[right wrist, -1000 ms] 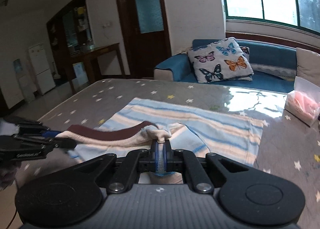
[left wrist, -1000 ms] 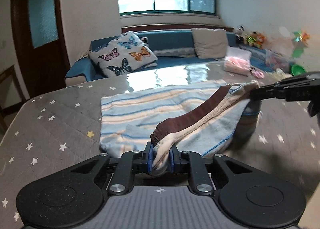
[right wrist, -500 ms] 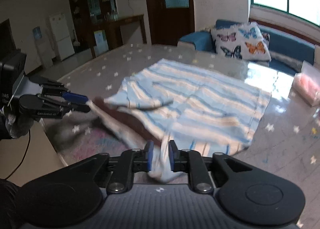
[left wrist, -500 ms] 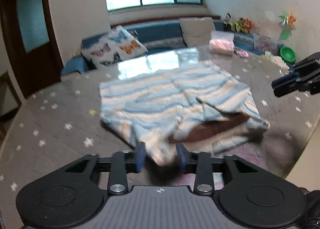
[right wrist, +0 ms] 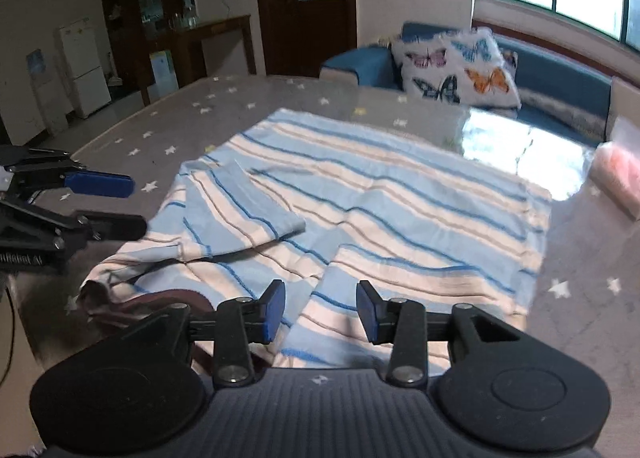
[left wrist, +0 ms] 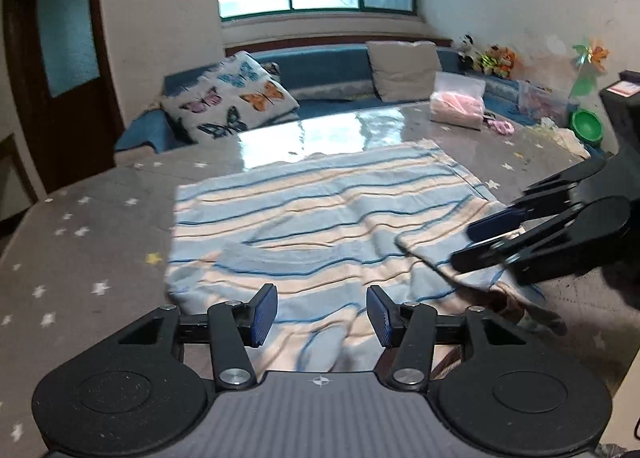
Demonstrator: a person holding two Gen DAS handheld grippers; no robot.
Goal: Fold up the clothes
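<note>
A blue, cream and brown striped garment (left wrist: 320, 225) lies on the grey star-patterned table (left wrist: 88, 258), with a brown waistband (right wrist: 160, 298) bunched at the near edge. It also shows in the right wrist view (right wrist: 380, 209). My left gripper (left wrist: 322, 320) is open and empty just above the garment's near edge. My right gripper (right wrist: 320, 312) is open and empty above the same edge. Each gripper shows in the other's view: the right one (left wrist: 520, 234) at right, the left one (right wrist: 80, 201) at left, both open.
A blue sofa (left wrist: 328, 69) with a butterfly cushion (left wrist: 232, 101) stands behind the table. A clear box with pink contents (left wrist: 458, 105) sits at the table's far right, and a green bowl (left wrist: 586, 125) and toys are beyond. A dark door (right wrist: 308, 5) is at back.
Both grippers let go of the garment's waistband and opened. The garment dropped and now lies on the table. Both grippers drew back toward the near edge.
</note>
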